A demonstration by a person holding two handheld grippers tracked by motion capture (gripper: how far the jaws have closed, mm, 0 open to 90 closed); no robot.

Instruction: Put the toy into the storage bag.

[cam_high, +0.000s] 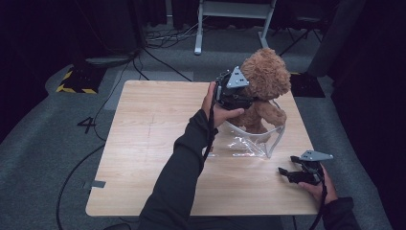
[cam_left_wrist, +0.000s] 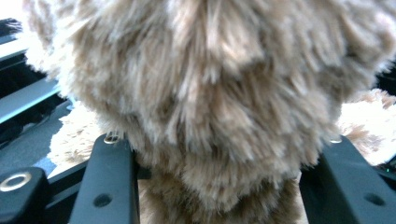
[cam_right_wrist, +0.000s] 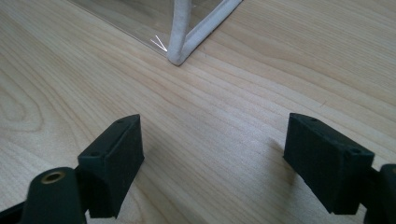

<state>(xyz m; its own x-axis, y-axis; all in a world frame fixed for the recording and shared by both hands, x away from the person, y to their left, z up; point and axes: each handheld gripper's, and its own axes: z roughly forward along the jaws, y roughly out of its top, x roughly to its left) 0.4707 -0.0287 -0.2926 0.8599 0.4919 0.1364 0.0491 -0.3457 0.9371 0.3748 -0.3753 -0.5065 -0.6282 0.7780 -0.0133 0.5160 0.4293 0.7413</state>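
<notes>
Left tongs (cam_high: 239,98) were clamped on the teddy bear (cam_high: 263,81) above the clear bag (cam_high: 256,139); it could've snagged the floppy rim. Right tongs (cam_high: 292,175), beside the bag, were apart.

Place: I'm looking at a lab or recording studio.
Walls: dark curtains (cam_high: 43,28) are hanging all around.
Floor: grey carpet (cam_high: 43,143) is carrying loose cables (cam_high: 163,36), hazard tape (cam_high: 72,87) and a marked "4" (cam_high: 87,124).
Furniture: I'm seeing one bare wooden table (cam_high: 153,139).
</notes>
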